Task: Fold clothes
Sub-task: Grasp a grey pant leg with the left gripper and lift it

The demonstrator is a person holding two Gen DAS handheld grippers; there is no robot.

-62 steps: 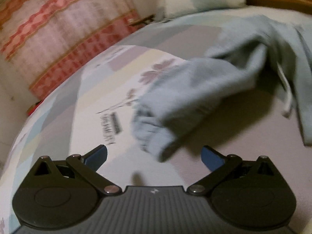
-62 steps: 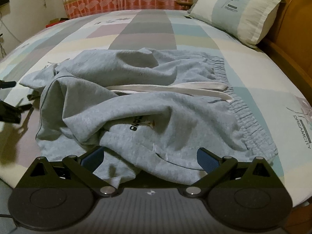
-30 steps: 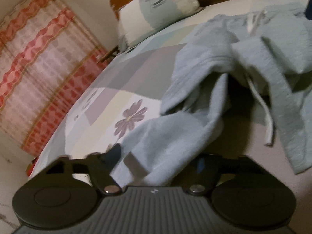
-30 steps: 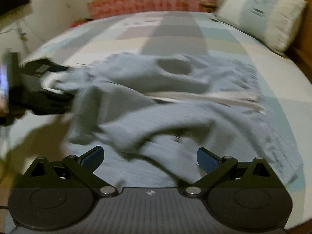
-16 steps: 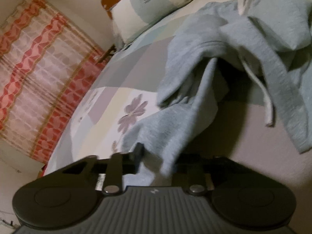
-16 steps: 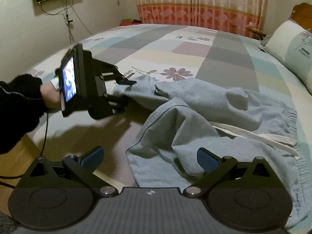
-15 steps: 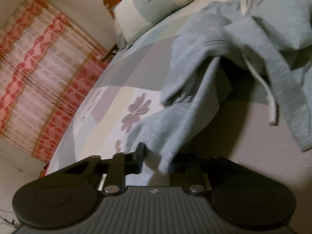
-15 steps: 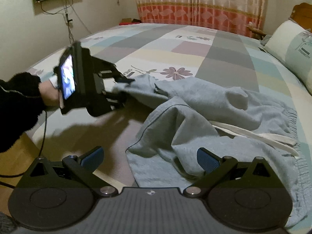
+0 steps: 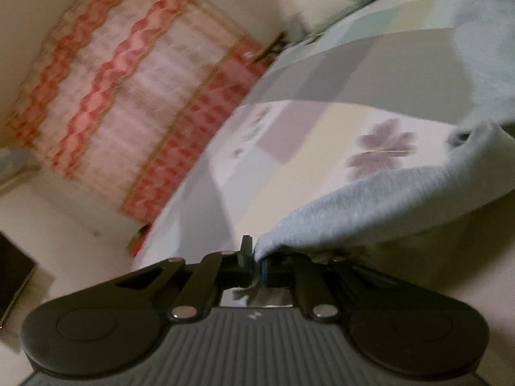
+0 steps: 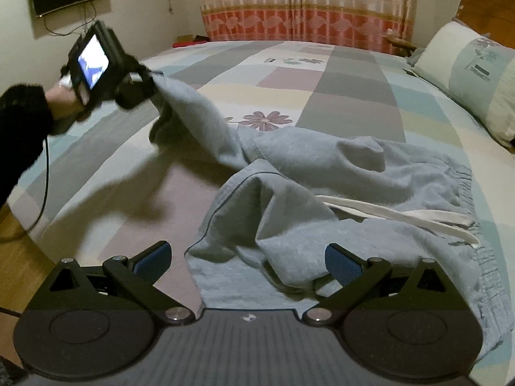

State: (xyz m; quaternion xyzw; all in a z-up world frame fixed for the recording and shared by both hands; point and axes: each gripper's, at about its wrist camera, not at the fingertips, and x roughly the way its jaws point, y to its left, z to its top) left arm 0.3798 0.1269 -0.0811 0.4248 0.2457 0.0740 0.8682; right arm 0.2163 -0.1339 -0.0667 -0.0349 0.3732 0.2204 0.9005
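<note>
- my left hand-held gripper [image 9: 256, 259] is clamped tight on one end of the grey sweatpants [image 10: 322, 186], the cloth pinched between its two fingers.
- in the right wrist view that left hand-held gripper [image 10: 151, 77] is lifted above the left side of the bed [image 10: 354, 90], and the pinched leg of the sweatpants hangs from it in a slanted stretch down to the rest of the pile.
- the rest of the sweatpants lie crumpled on the near right part of the bed, with a white drawstring [image 10: 402, 215] lying across them.
- my right hand-held gripper [image 10: 248, 263] has its fingers wide apart, hovering at the near edge of the sweatpants with nothing pinched.
- a pillow [image 10: 466, 74] sits at the far right, and a curtain [image 10: 305, 3] hangs beyond the bed.
</note>
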